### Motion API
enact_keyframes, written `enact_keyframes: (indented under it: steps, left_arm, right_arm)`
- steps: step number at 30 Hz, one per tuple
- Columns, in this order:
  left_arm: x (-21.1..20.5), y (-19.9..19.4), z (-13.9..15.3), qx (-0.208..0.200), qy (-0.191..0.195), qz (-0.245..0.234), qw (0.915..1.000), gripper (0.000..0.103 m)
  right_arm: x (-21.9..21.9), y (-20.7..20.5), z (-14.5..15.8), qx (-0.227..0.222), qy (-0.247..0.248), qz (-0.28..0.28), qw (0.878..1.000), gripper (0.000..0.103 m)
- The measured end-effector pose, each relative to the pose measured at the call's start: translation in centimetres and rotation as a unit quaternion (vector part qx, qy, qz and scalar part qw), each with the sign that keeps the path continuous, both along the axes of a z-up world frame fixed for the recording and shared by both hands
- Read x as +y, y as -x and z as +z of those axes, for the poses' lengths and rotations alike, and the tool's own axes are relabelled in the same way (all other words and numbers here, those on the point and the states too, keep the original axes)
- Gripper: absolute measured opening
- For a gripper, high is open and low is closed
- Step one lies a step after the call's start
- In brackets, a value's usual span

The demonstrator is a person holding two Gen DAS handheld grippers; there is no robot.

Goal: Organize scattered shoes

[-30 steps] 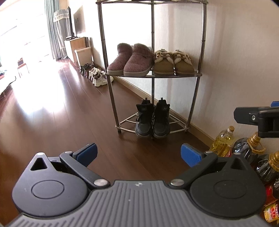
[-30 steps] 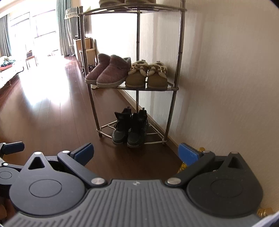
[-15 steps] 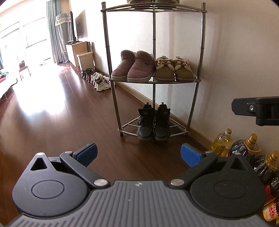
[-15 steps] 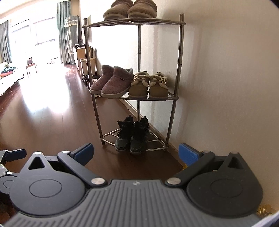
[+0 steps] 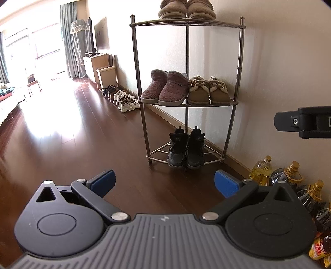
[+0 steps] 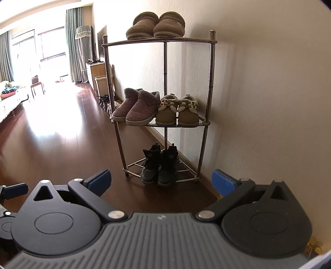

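A metal corner shoe rack stands against the wall. Its top shelf holds brown slippers. On the middle shelf sit purple-grey ankle slippers beside tan fur-lined shoes. Black boots rest on the bottom shelf. My left gripper is open and empty, some way back from the rack. My right gripper is open and empty too. Part of the right gripper's body shows at the right edge of the left wrist view.
Oil bottles stand on the floor by the wall right of the rack. More shoes line the wall beyond the rack, near a bin and a TV cabinet. The dark wooden floor stretches left toward bright windows.
Both grippers have pulled back from the rack and tilted up, so the top shelf with the brown slippers has come into view. Both stay open.
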State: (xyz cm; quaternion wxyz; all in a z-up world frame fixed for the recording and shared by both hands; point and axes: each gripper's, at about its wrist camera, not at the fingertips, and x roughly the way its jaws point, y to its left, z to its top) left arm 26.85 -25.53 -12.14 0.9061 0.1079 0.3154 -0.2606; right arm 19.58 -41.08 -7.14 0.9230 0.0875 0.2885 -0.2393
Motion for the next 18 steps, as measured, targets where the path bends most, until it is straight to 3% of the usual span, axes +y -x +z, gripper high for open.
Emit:
enact_keyframes:
  steps: [18]
  left_arm:
    - [1.3, 1.4, 2.6, -0.005, 0.002, -0.007, 1.0, 0.103]
  right_arm:
    - [1.3, 2.1, 2.3, -0.002, -0.003, -0.01, 1.0, 0.103]
